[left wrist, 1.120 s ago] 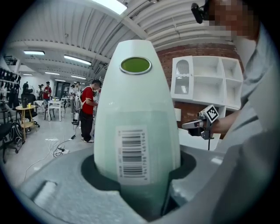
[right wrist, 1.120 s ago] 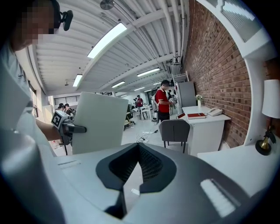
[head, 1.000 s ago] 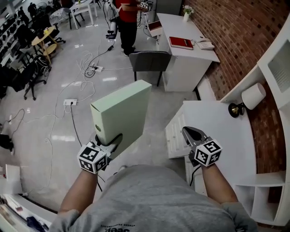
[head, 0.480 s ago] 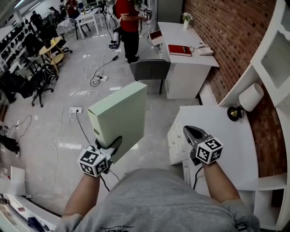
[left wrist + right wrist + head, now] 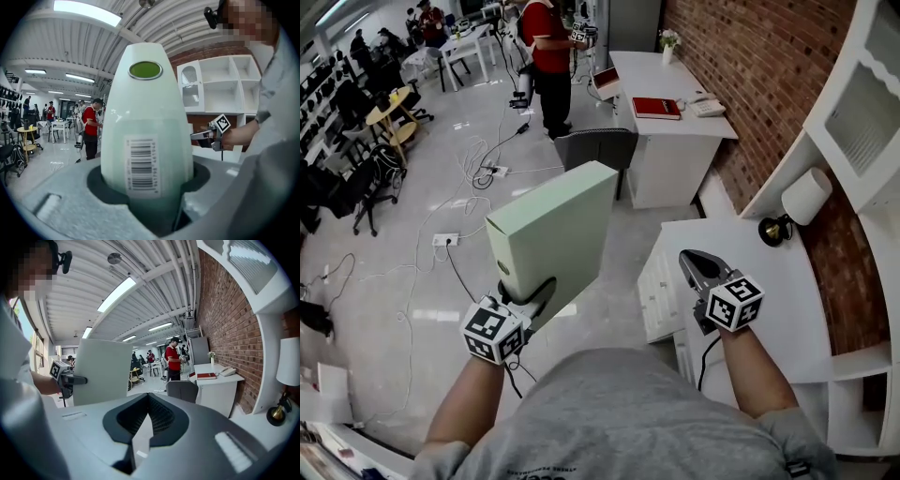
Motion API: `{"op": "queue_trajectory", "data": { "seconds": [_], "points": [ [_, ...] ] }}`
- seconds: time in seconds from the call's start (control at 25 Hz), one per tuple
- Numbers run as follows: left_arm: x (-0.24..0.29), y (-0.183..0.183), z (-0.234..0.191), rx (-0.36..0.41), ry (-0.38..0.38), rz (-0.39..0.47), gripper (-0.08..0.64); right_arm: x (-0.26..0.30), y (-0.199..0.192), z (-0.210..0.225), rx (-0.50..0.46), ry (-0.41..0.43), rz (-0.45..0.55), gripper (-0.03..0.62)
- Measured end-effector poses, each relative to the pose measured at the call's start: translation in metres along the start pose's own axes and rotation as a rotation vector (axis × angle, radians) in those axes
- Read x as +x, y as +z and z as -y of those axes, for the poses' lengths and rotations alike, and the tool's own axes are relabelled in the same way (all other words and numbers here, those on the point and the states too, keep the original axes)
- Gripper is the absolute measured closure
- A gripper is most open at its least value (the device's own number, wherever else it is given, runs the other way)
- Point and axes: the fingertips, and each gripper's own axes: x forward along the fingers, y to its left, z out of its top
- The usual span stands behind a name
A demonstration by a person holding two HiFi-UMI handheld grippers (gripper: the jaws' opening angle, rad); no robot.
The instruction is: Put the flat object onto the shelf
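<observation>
The pale green file box (image 5: pixel 555 232) is off the ground, upright and tilted a bit, pinched at its lower end by the left claw (image 5: pixel 529 298). The left gripper view shows the barcode end wedged between the jaws, pads pressing on both flat faces, so the grip looks firm. It's not on any shelf yet.

The right claw (image 5: pixel 691 265) has its jaws pressed together w/ nothing between them. It hangs just over the near edge of the white cabinet (image 5: pixel 759 281).

Change vs a sec ago: both hands sit a little higher in the head view, and the box top has come up w/ them. The view has swung too, so more of the shelf unit (image 5: pixel 865 117) on the brick wall shows at right, above the lamp (image 5: pixel 807 197).

Read: this is the carry phase, box being lifted and turned toward the shelves. It's still well apart from them, w/ the cabinet in between. Next it prob. needs a swing to the right and more height. The lamp is a snag risk on the way in. A person in red (image 5: pixel 546 47) and a desk (image 5: pixel 675 117) are far behind, not in the way.
</observation>
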Motion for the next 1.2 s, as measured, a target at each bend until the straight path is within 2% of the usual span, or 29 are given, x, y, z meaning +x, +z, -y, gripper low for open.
{"op": "queue_trajectory", "data": {
  "seconds": [0.28, 0.48, 0.68, 0.88, 1.2],
  "points": [
    [0.047, 0.046, 0.031, 0.094, -0.149, 0.043, 0.282, -0.055, 0.025, 0.038, -0.004, -0.162, 0.048, 0.583],
    [0.089, 0.083, 0.076, 0.177, -0.287, 0.078, 0.282, -0.114, 0.041, 0.069, 0.006, -0.307, 0.072, 0.583],
    [0.14, 0.118, 0.142, 0.262, -0.435, 0.111, 0.282, -0.184, 0.048, 0.104, 0.032, -0.447, 0.109, 0.583],
    [0.161, 0.159, 0.207, 0.379, -0.577, 0.177, 0.284, -0.253, 0.048, 0.103, 0.051, -0.583, 0.14, 0.583],
    [0.184, 0.213, 0.352, 0.609, -0.808, 0.331, 0.284, -0.387, 0.026, 0.097, 0.095, -0.824, 0.205, 0.581]
  ]
}}
